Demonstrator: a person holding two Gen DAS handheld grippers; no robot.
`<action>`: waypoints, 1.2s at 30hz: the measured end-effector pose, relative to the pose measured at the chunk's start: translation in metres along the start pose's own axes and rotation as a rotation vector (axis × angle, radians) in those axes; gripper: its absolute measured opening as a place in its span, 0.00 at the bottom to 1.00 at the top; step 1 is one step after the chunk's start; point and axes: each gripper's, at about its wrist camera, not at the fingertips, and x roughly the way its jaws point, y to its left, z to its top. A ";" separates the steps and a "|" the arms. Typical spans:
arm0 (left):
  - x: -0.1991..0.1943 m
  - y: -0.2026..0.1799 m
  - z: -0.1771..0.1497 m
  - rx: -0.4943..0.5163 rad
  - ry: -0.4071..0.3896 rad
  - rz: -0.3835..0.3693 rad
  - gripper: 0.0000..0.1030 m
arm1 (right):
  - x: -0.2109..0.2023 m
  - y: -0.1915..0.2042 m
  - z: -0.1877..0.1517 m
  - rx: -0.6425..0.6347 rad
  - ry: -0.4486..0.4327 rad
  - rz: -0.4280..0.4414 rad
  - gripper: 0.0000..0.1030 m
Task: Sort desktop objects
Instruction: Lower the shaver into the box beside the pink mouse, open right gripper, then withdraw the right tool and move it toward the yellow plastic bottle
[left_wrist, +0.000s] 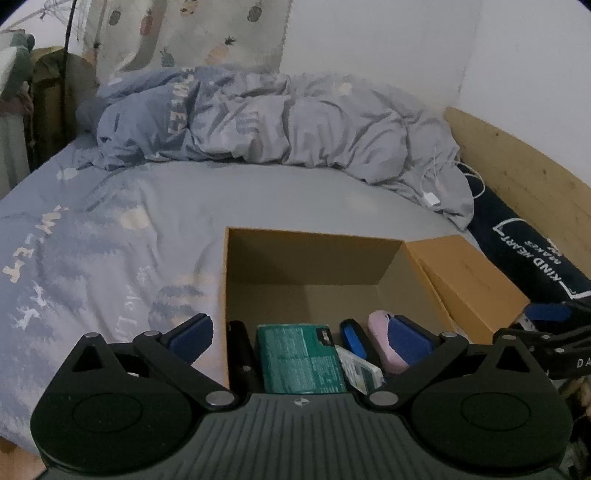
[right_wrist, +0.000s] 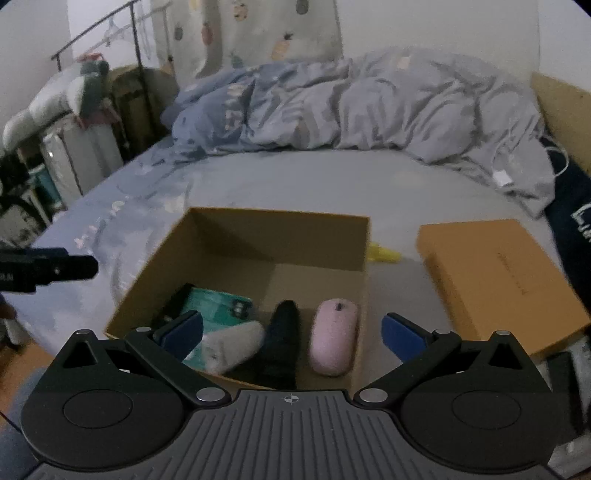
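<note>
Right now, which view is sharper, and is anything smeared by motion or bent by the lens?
Left wrist view: dim but fairly crisp; print on the green box shows. Right wrist view: softer, with the pink mouse and cardboard box edges smeared. Both: fisheye bends the bed edge.

The open cardboard box (right_wrist: 258, 236) has its top clear, so a gripper can come straight down into it. Its far half is bare floor; the near half is crowded by a green packet (right_wrist: 218, 306), a dark object (right_wrist: 282, 332) and a pink mouse (right_wrist: 332, 336). Right of the box lies a strip of bare bed (right_wrist: 295, 181), bounded by the orange lid (right_wrist: 495, 273). A small yellow thing (right_wrist: 384, 254), blurred, perhaps sits behind the box corner. The heaped duvet (right_wrist: 369, 103) blocks the far side.
</note>
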 end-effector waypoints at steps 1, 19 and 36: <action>0.002 -0.001 -0.001 0.002 0.007 -0.002 1.00 | 0.000 -0.002 -0.002 -0.005 0.000 -0.008 1.00; 0.029 -0.020 0.014 0.041 0.046 0.013 1.00 | 0.019 -0.061 -0.012 0.160 0.026 0.000 1.00; 0.072 -0.021 0.051 0.015 0.030 -0.002 1.00 | 0.057 -0.095 0.074 0.088 0.008 0.028 1.00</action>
